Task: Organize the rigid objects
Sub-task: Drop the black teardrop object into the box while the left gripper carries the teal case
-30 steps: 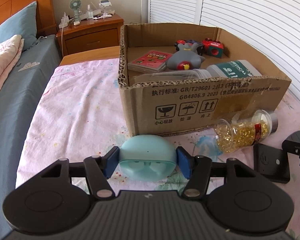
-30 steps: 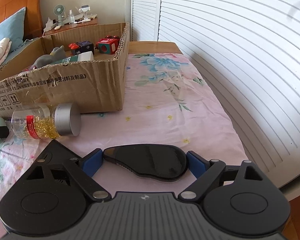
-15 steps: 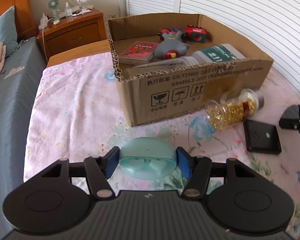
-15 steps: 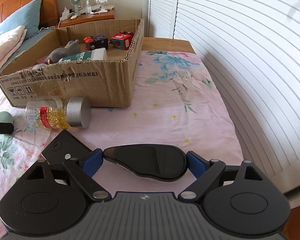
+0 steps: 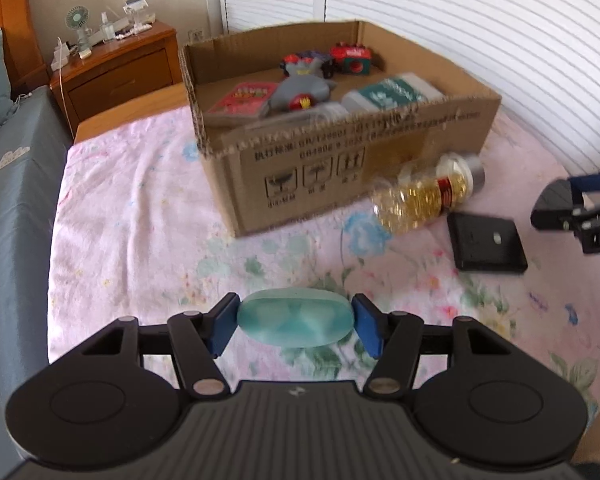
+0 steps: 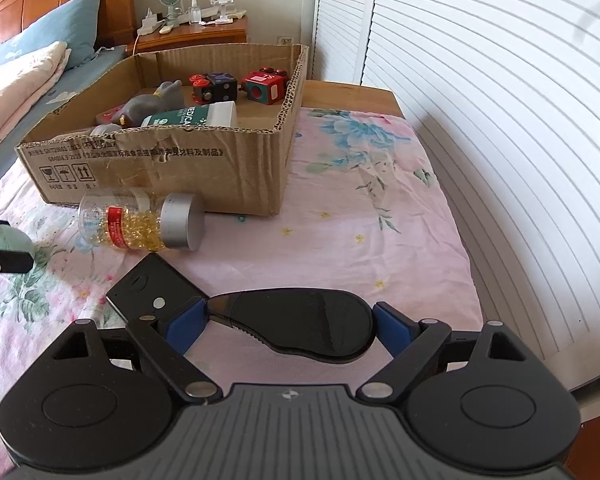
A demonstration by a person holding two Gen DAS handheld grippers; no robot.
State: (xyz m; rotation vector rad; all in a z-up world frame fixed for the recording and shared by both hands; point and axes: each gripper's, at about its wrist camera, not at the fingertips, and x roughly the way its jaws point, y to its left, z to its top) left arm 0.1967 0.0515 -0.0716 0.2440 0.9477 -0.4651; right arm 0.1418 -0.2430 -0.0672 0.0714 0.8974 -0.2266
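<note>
Earbud case and black case, clamped in our left gripper and right gripper, have lifted nearer the cardboard box, ready for dropping in.

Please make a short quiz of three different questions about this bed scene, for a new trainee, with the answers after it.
1. True or false: the left claw is shut on the pale blue case.
2. Multiple choice: where does the capsule bottle lie? A) inside the cardboard box B) on its side on the floral sheet, in front of the box C) on the nightstand
3. Fill in: the right claw holds a glossy ____ oval case.

Key
1. True; the blue pads press on both of its ends.
2. B; it lies in front of the cardboard box, near the flat black box.
3. black
</note>
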